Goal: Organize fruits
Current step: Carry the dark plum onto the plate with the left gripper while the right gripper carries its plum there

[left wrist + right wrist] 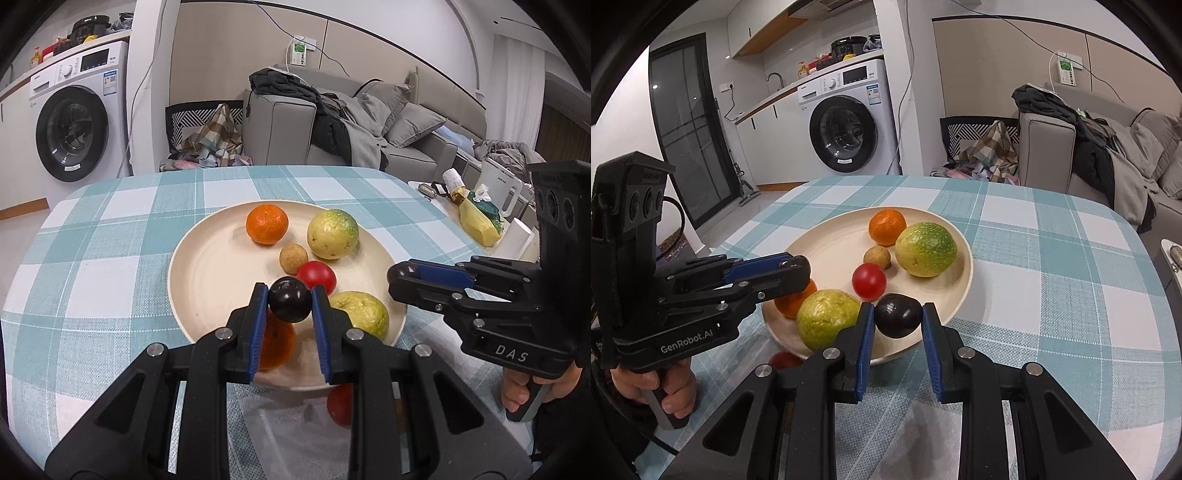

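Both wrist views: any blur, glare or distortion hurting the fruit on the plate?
Left wrist view: sharp, no motion blur; fisheye bows the table edge and walls, corners vignetted black; soft indoor light, only small highlights on the dark plum in the left hand-held gripper. Right wrist view: equally sharp, same barrel distortion; mild sheen on the tomato, plate evenly lit.

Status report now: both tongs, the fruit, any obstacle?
Left tongs shut on dark plum. Right tongs shut on second dark plum. Both over plate; fruit crowds the near side.
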`<state>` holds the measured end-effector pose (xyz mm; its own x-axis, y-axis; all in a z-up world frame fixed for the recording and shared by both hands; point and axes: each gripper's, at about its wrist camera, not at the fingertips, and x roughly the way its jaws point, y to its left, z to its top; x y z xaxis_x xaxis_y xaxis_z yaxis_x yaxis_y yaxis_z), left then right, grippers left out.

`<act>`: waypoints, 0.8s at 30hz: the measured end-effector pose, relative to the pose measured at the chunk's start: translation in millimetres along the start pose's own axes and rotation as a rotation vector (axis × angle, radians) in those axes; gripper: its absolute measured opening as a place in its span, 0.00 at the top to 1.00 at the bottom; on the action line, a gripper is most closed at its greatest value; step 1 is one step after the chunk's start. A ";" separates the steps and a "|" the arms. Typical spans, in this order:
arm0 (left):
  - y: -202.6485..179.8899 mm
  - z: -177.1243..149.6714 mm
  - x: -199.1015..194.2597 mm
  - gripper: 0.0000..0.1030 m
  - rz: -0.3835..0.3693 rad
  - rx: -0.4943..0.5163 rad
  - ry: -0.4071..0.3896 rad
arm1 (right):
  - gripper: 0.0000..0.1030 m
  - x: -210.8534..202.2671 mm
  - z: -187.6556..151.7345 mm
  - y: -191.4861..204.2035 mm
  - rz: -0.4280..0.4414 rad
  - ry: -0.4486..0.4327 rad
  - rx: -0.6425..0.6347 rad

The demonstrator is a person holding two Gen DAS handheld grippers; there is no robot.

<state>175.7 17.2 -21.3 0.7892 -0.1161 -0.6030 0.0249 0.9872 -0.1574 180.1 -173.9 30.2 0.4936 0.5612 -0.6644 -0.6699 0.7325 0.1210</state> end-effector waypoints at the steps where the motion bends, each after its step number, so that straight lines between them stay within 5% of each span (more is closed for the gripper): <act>1: 0.4 1.1 1.5 0.79 0.001 0.000 0.002 | 0.74 1.5 1.2 0.1 -0.001 0.001 0.000; 24: 14.5 11.0 30.7 0.79 0.037 -0.006 0.075 | 0.74 38.1 21.6 6.2 -0.012 0.052 -0.019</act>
<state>207.0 29.2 -33.5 0.7413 -0.0875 -0.6655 -0.0076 0.9903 -0.1386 206.7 -139.7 21.6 0.4728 0.5313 -0.7030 -0.6744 0.7316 0.0993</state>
